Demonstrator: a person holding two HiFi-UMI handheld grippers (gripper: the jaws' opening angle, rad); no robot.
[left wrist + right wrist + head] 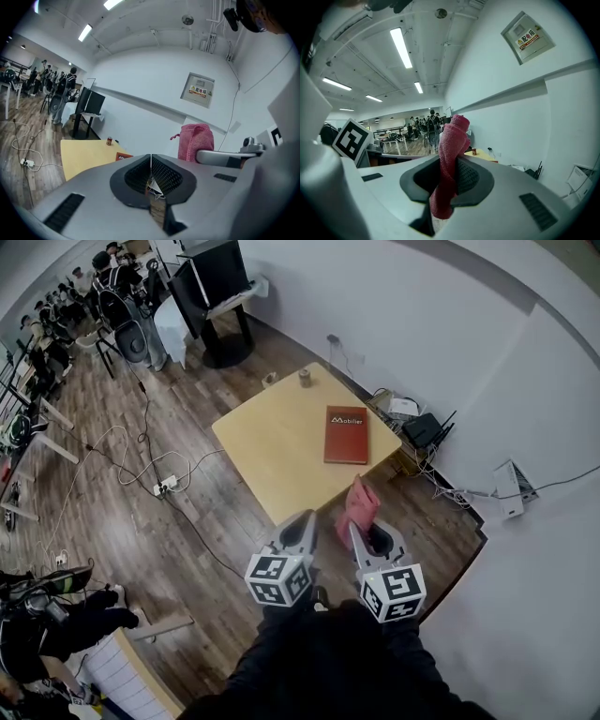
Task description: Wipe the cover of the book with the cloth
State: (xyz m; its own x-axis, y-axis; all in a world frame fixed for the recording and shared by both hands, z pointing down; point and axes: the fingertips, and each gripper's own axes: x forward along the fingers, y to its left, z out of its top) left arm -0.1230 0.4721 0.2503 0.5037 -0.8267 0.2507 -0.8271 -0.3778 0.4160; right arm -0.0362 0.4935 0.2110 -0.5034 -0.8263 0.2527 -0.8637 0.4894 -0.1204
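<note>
A red-brown book (346,434) lies flat on the right part of a light wooden table (272,451). My right gripper (352,526) is shut on a pink cloth (359,504), which sticks up from its jaws near the table's front edge, short of the book. The right gripper view shows the cloth (449,161) pinched between the jaws. My left gripper (307,523) is beside it to the left, jaws shut and empty (151,161). In the left gripper view the cloth (195,140) and a corner of the book (123,156) show.
A small can (305,377) stands near the table's far edge. Cables, a router (424,430) and a power strip (165,487) lie on the wood floor around the table. A white wall runs at the right. People and desks (112,292) are far back left.
</note>
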